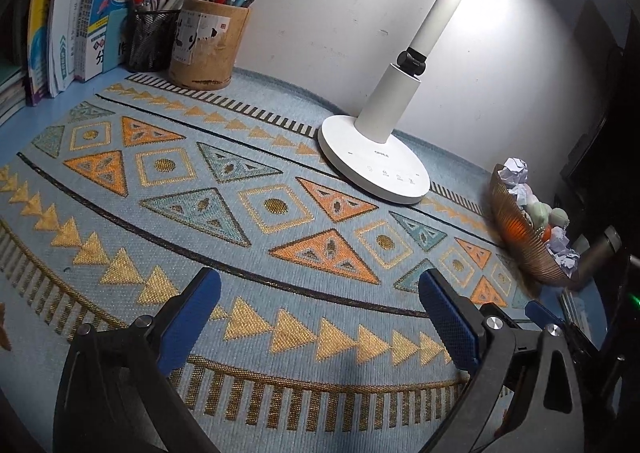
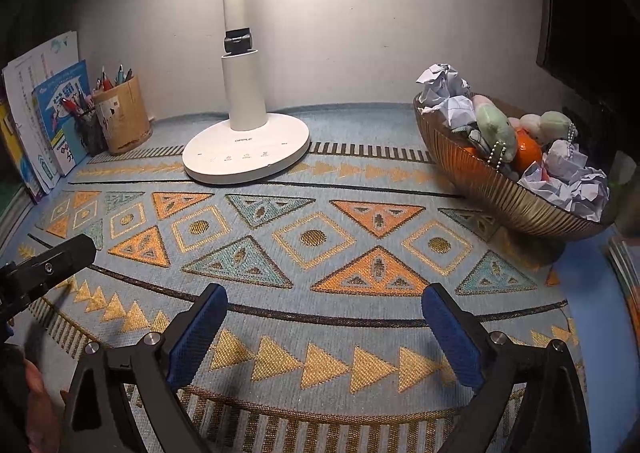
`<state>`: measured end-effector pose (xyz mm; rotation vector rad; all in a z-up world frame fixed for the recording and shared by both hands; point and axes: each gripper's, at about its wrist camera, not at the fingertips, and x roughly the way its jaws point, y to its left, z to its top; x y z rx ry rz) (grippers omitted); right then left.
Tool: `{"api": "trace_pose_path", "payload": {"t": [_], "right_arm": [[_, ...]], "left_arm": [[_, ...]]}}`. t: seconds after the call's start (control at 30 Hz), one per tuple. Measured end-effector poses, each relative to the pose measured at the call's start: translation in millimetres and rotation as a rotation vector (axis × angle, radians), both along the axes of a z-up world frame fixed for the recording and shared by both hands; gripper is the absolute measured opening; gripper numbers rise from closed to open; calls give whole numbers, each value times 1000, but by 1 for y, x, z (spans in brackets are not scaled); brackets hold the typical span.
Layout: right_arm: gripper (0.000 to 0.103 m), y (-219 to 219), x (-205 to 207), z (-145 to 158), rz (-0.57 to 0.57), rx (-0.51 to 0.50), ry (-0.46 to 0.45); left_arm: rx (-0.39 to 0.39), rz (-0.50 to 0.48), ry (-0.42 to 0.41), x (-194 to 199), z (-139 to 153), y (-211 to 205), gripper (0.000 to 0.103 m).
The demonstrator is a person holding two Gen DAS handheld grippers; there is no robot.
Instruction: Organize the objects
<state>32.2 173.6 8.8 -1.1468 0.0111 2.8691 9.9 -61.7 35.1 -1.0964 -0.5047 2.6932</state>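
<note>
A ribbed brown bowl (image 2: pixel 496 189) stands at the right of the patterned mat (image 2: pixel 320 253). It holds crumpled paper balls (image 2: pixel 444 87), green plush toys (image 2: pixel 496 129) and an orange (image 2: pixel 528 151). The bowl also shows in the left wrist view (image 1: pixel 520 237). My left gripper (image 1: pixel 320 293) is open and empty over the mat's front. My right gripper (image 2: pixel 326 309) is open and empty over the mat, left of and nearer than the bowl. The left gripper's body shows at the left edge of the right wrist view (image 2: pixel 48 265).
A white desk lamp (image 2: pixel 246 153) stands at the back middle, its base on the mat. A bamboo pen holder (image 1: pixel 206 49) and a black mesh pen cup (image 1: pixel 150 39) stand back left, next to upright books (image 1: pixel 92 13). A wall runs behind.
</note>
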Motion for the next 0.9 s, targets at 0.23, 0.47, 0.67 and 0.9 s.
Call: {"api": "trace_pose_path", "payload": {"t": [0.23,0.47,0.67,0.9], "right_arm": [[98,1,-2,-1,-9,2,-13],[98,2,-3,-1,-18,-2,-25],[98,5,-6,-3,-26,-10,-51],[98,11,-12,-9,-56,-35,-96]], "left_arm": [[14,-2,-15,-3,-2,-2,99],[0,-18,-12,-3,0,1,99],[-153,33,-108,-10,-7,7,99],[-333,-18,-119,-15,-8,18,99]]}}
